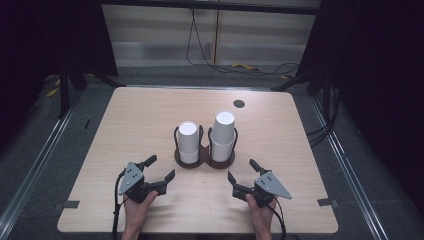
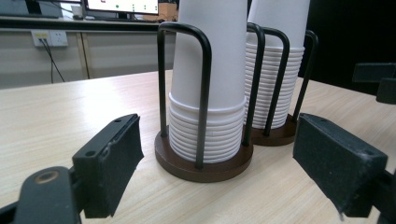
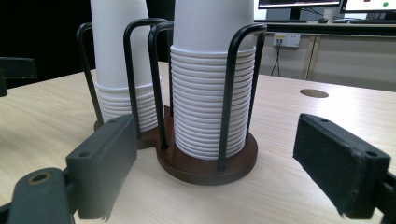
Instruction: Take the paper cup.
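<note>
Spanning most of the high view, the light wooden table (image 1: 140, 125) carries a dark two-bay cup holder (image 1: 205, 159) near its middle, with a small round grommet hole (image 1: 239, 103) farther back. Black wire hoops rise from the holder's round brown bases. The right-hand bay holds the taller stack of white paper cups (image 1: 223, 135); the left-hand bay holds the shorter stack (image 1: 188, 142). Both stacks stand upright with the cups upside down and nested.

Nearer the person's edge, the left gripper (image 1: 159, 170) is held in the left hand (image 1: 137, 204), in front of the shorter stack and well short of it. Its jaws are spread wide with nothing between them. The right gripper (image 1: 243, 171), in the right hand (image 1: 260, 206), faces the taller stack from the other side, jaws likewise wide apart and empty, near the holder without touching it.
</note>
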Demonstrator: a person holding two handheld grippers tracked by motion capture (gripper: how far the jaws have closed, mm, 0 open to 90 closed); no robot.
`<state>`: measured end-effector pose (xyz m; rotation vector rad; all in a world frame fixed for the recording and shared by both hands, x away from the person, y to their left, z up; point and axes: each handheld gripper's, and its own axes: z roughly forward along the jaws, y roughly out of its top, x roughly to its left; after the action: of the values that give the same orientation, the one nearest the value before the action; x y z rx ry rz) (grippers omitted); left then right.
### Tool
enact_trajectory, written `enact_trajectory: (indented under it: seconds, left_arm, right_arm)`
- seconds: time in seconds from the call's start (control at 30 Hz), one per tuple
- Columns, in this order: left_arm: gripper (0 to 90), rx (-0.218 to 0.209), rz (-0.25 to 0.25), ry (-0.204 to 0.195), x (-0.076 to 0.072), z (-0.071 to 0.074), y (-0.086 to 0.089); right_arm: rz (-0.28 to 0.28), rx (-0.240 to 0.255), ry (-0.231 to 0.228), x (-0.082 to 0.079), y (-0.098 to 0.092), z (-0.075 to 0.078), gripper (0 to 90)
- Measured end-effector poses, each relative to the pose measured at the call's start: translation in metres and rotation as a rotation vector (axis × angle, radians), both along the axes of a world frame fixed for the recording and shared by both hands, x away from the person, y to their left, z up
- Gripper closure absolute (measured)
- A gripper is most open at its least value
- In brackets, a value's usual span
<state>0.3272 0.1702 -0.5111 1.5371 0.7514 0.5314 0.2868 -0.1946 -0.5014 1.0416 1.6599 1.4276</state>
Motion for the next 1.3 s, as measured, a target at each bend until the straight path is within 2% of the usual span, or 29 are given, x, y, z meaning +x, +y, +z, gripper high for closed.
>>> enact_trajectory:
  seconds: [0.13,0.2,0.33,0.4,0.43,0.5,0.6,0.63,0.7,0.83,1.07,1.2,1.3]
  left_arm:
    - [15.7,-0.008,-0.02,0.012,0.001,0.003,0.0]
    - [15.8,-0.019,-0.052,0.035,0.003,0.008,0.0]
    - [15.8,-0.011,-0.058,0.019,0.003,0.013,-0.001]
    - [15.8,-0.023,-0.076,0.015,0.002,0.018,-0.002]
    - [15.8,-0.006,-0.078,0.012,0.002,0.02,-0.002]
    - [15.9,-0.008,-0.093,0.015,0.001,0.023,-0.004]
    - [16.1,0.012,-0.1,0.001,0.001,0.03,-0.004]
    - [16.8,0.001,-0.107,0.004,0.002,0.031,-0.004]
    - [17.0,0.022,-0.114,0.011,0.005,0.035,-0.004]
    - [17.0,0.014,-0.133,0.01,0.01,0.04,-0.006]
    - [17.0,0.055,-0.162,0.007,0.017,0.053,-0.01]
    - [17.0,0.06,-0.178,0.012,0.021,0.059,-0.011]
    - [17.0,0.077,-0.212,0.025,0.025,0.067,-0.011]
  right_arm:
    - [0.008,0.004,0.01,0.0,0.0,0.0,13.1]
    - [0.015,0.008,0.014,0.0,0.0,0.0,13.1]
    - [0.019,0.009,0.015,0.0,-0.001,0.0,13.2]
    - [0.017,0.007,0.008,-0.001,-0.001,0.0,13.2]
    - [0.018,0.003,0.003,-0.001,0.0,0.0,13.2]
    - [0.017,0.0,0.004,-0.002,0.0,0.0,13.3]
    - [0.014,0.008,0.01,-0.001,0.0,0.0,13.4]
    - [0.015,0.009,0.013,-0.001,0.0,0.0,13.4]
    - [0.016,0.011,0.015,-0.001,0.0,0.0,13.5]
    - [0.016,0.009,0.018,-0.001,0.0,0.0,13.5]
    - [0.017,0.012,0.021,-0.001,0.0,0.0,13.6]
    - [0.015,0.012,0.022,-0.001,0.0,0.0,13.6]
    - [0.015,0.01,0.023,0.0,0.0,0.0,13.6]
